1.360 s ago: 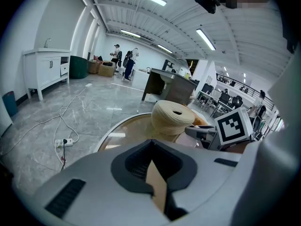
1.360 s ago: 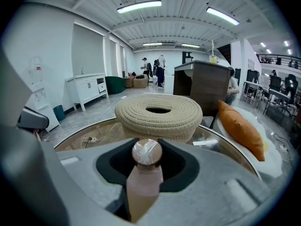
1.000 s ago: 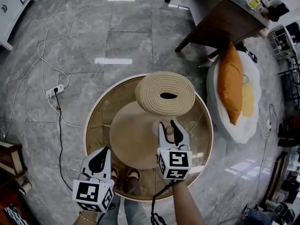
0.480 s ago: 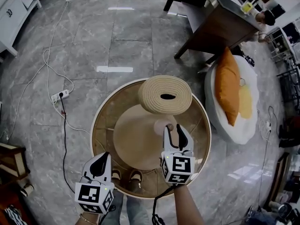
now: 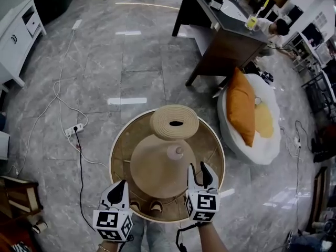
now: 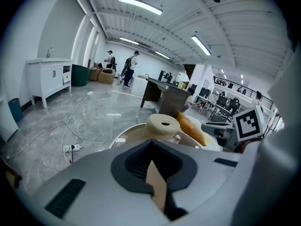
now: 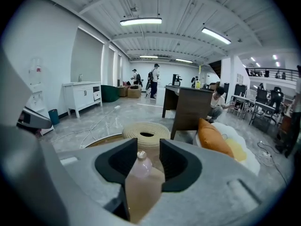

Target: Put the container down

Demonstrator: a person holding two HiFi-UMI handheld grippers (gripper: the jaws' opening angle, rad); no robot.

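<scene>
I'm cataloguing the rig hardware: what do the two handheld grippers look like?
The left gripper and right gripper match: pale grey-white bodies and black tapered jaws, each with a white cube bearing black square markers. A black cable hangs from the right one.

A round glass-topped table (image 5: 112, 156) with a pale rim stands on the grey marble-look floor (image 5: 142, 62). 2 things rest on the table: a coiled-rope basket (image 5: 174, 122) with a dark hole in its top, at the table's far edge, and a small capped bottle (image 5: 177, 151), upright near the table's centre.
</scene>
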